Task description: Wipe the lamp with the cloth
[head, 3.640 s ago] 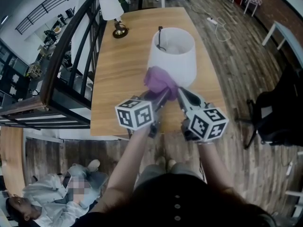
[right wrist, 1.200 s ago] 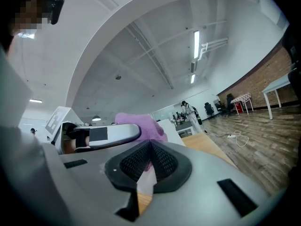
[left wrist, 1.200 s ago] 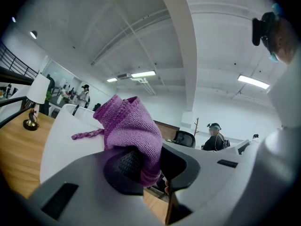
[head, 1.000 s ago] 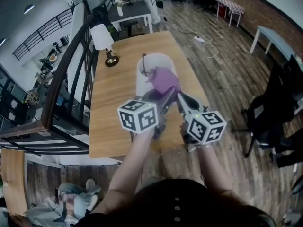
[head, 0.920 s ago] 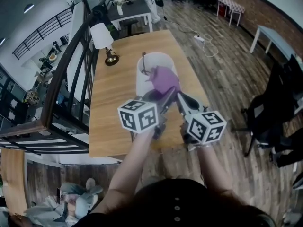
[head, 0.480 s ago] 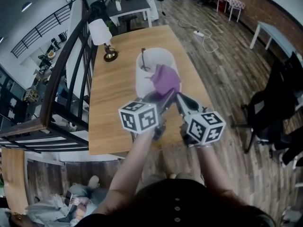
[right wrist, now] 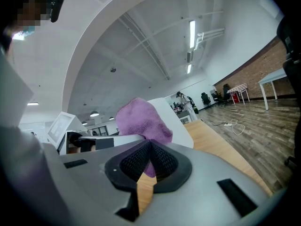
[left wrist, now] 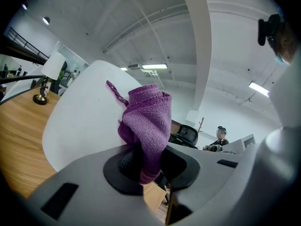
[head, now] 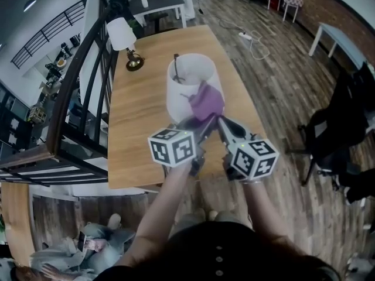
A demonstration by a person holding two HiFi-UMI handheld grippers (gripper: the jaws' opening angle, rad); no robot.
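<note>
Currently clamping the purple cloth from both sides: pinched between the pads of the left gripper, with a fold hanging through, and nipped at its edge by the closed right gripper. Pressing it on the near rim of the white lamp, upright on the wooden table.

Both arms reach out from 6 o'clock, side by side. The left arm holds the left gripper, which points to 1 o'clock. The right arm holds the right gripper, which points to 11 o'clock. Their tips nearly meet. Each gripper's jaws are squeezed tight on the purple cloth.
</note>
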